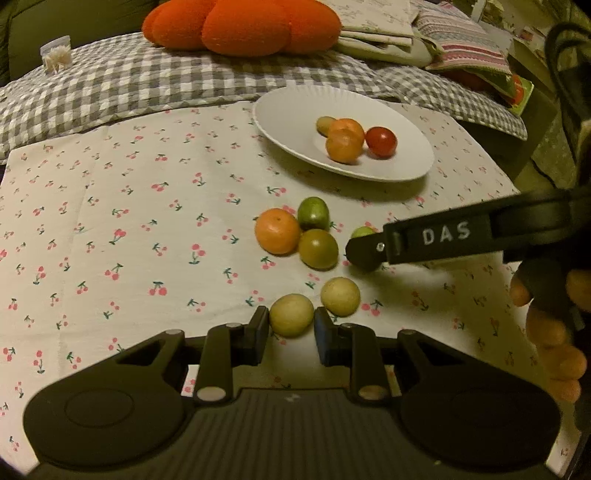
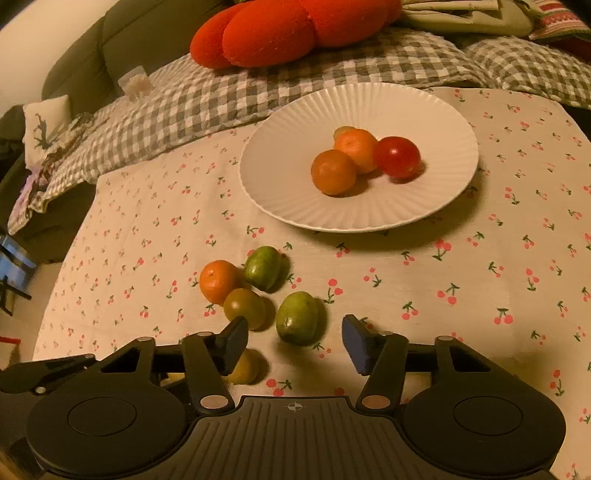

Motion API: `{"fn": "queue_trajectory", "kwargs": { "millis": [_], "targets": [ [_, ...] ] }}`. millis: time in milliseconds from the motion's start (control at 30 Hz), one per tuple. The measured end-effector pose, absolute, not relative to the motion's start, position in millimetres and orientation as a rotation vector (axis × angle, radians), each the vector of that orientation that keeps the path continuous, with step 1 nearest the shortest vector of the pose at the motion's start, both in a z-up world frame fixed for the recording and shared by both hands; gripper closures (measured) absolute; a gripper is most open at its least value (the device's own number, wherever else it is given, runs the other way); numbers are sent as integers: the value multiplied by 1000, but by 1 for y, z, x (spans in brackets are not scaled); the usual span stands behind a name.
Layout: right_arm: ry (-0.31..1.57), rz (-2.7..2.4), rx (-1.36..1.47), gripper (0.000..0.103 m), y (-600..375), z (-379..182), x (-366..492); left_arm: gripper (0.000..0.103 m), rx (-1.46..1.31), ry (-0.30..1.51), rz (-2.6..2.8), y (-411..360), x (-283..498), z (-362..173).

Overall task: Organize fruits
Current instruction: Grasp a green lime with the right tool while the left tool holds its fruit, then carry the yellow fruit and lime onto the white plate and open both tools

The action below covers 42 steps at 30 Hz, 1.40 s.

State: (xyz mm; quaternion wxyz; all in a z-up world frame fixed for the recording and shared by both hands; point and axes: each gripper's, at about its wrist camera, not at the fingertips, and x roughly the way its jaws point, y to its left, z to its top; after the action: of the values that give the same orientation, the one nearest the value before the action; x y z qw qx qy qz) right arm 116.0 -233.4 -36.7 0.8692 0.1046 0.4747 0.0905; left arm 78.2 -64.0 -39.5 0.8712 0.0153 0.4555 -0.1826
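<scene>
A white plate [image 1: 288, 122] holds two oranges [image 1: 345, 140], a red tomato [image 1: 381, 141] and a small greenish fruit [image 1: 325, 124]; the plate also shows in the right wrist view [image 2: 295, 177]. On the cherry-print cloth lie an orange [image 1: 277, 231], a green fruit [image 1: 313, 213], an olive fruit [image 1: 318, 248] and two pale yellow fruits [image 1: 340, 296]. My left gripper [image 1: 291, 328] is open around the nearer pale yellow fruit [image 1: 291, 315]. My right gripper [image 2: 295, 341] is open just short of a green fruit [image 2: 297, 318], above the cloth.
A grey checked blanket [image 1: 147, 85] with an orange cushion [image 1: 240, 26] lies behind the cloth. Folded fabrics [image 1: 461, 40] sit at the back right. The right gripper's arm [image 1: 461, 236] crosses the right side of the left wrist view.
</scene>
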Motion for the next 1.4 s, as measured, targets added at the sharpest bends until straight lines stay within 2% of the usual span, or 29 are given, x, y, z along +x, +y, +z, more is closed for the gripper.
{"fn": "queue_trajectory", "kwargs": {
  "millis": [133,233,1400],
  "targets": [
    [997,178,202,64,-230,-44,122,78,24,955,-370,-61,80,-39],
    [994,167,187,78,-228,-48,125,78,21,951,-363,-59,80,-38],
    [846,149,350,78,-275,15,117,78,8,806,-303,-70,109,-5]
  ]
}}
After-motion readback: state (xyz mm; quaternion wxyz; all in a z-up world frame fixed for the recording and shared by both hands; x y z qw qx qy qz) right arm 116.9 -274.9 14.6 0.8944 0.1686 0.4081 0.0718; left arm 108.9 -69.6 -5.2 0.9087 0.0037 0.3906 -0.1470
